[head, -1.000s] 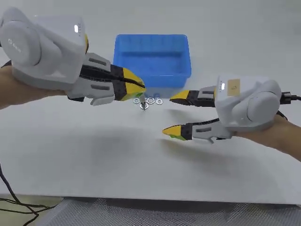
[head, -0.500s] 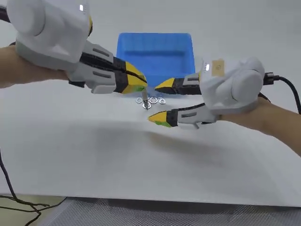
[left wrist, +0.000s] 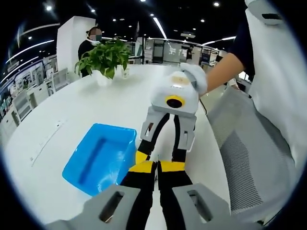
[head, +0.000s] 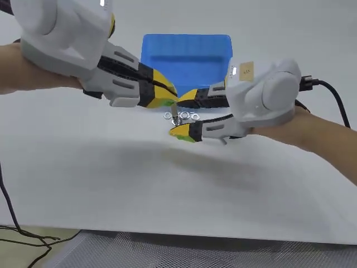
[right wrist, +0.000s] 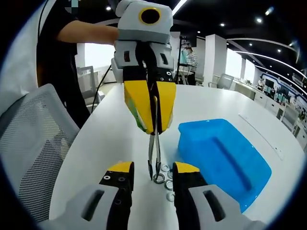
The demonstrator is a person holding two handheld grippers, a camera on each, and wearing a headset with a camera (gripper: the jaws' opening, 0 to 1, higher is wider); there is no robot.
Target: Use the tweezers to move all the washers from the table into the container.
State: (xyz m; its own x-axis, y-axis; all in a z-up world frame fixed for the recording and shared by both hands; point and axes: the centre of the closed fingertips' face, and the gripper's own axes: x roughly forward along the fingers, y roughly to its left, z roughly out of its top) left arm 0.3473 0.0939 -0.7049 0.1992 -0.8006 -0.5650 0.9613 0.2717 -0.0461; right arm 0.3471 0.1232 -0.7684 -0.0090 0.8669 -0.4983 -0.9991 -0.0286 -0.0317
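Pinching slim metal tweezers (right wrist: 154, 143) point-down, the left gripper (right wrist: 152, 125) is clamped tight; the right gripper (right wrist: 152, 170) gapes wide around small steel washers (right wrist: 165, 182) beside the blue plastic container (right wrist: 194, 143).

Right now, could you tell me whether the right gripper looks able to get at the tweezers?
Probably yes: the right gripper, jaws open, flanks the tweezers low down with nothing between; the left gripper grips their top.
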